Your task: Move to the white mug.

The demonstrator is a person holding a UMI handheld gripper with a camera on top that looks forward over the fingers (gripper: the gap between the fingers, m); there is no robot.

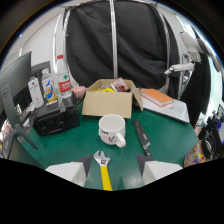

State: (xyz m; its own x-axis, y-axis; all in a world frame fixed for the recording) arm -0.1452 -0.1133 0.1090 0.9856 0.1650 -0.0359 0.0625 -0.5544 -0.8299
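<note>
White mug, smooth and rounded, sits on the green desk just ahead of my hand-held gripper, whose fingers are spread apart around nothing.

Gripper fingers standing apart, nothing between them but a yellow-handled wrench lying on the green table. White mug sitting just ahead, upright, handle facing the fingers. Black knife lying beside mug, open cardboard box sitting beyond.
</note>
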